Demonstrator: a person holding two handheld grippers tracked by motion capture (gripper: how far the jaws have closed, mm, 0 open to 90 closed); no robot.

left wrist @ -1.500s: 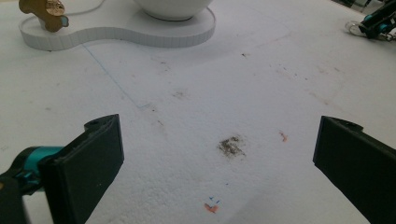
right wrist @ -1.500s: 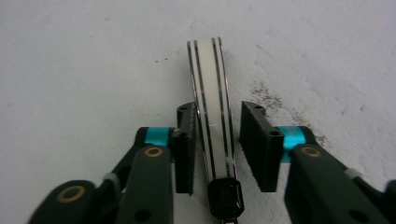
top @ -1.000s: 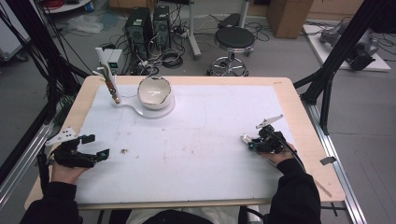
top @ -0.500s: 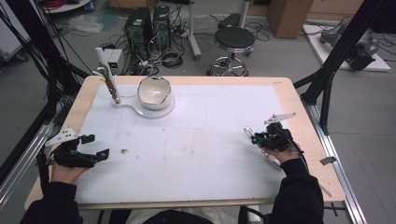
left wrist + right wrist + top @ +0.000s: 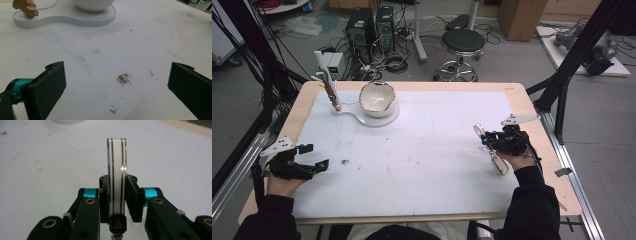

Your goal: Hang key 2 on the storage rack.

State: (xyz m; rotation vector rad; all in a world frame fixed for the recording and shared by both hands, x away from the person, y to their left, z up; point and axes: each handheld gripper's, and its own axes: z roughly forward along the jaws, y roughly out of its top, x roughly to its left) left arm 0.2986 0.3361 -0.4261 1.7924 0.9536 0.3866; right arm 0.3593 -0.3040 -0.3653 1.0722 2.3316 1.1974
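The right gripper (image 5: 490, 141) is clamped on a slim white tool with silver stripes (image 5: 117, 167), perhaps a hand mirror or flat-handled utensil; the high view is too coarse to tell. Its jaws press the flat faces, so the narrow edge faces the camera, likely for a steady hold. In the high view its long axis runs roughly from the far side toward the person, one end toward the bowl (image 5: 375, 98), the oval end (image 5: 498, 164) nearer the person, above the tabletop (image 5: 427, 165). The left gripper (image 5: 314, 156) rests wide open, holding nothing, near the left edge, seemingly waiting.
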